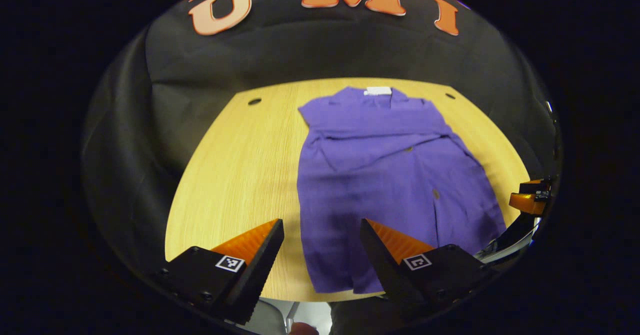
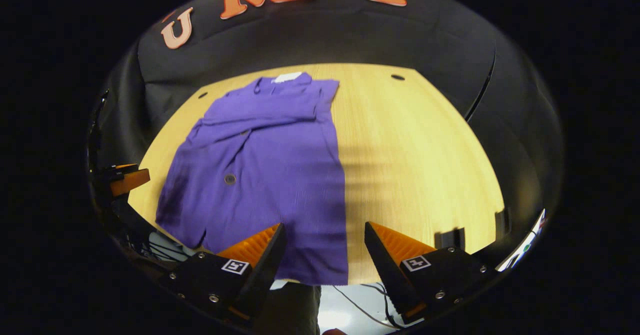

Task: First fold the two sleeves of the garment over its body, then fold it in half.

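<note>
Left gripper view: purple shirt (image 1: pixel 385 175) lies lengthwise, collar toward booth wall, hem near both spread, empty grippers (image 1: pixel 322 245).

We see the garment (image 1: pixel 380 175), a purple button-front shirt, lying flat and face up on the tabletop ahead of the fingers, its collar with a white tag at the far end and its hem nearest the fingertips. Both sleeves lie folded across the chest, forming a band just below the collar, so the outline is a long narrow rectangle. In the left gripper view its near left corner sits between the two fingers; in the right gripper view the shirt (image 2: pixel 265 170) has its near right corner lying between the fingers. The cloth shows soft wrinkles and a few small buttons.
</note>
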The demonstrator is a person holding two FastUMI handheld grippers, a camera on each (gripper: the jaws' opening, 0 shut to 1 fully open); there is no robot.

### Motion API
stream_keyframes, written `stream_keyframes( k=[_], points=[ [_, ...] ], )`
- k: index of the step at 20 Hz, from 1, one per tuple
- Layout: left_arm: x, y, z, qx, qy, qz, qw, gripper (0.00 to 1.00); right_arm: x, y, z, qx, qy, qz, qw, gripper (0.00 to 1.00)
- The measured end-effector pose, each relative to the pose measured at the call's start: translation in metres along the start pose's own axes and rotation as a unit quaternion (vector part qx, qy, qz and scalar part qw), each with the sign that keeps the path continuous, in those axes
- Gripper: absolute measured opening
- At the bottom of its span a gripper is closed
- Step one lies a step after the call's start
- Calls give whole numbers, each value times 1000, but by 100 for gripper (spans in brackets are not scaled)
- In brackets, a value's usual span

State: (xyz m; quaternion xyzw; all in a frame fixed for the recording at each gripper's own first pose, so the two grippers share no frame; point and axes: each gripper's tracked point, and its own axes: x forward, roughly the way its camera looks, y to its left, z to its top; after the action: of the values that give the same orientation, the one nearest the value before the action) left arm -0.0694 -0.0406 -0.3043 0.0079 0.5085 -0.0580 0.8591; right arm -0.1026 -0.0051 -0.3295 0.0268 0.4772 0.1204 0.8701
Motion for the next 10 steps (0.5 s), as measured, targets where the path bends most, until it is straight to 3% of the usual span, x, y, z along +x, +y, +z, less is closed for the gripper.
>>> stream_keyframes(
  k=[6,10],
  points=[
    [6,3,-55,-36,124,-12,992,100,17,-4,-42,8,74,-3,997,95],
    [14,-1,-65,-35,163,-22,986,100,23,-3,-65,27,123,0,992,95]
  ],
)
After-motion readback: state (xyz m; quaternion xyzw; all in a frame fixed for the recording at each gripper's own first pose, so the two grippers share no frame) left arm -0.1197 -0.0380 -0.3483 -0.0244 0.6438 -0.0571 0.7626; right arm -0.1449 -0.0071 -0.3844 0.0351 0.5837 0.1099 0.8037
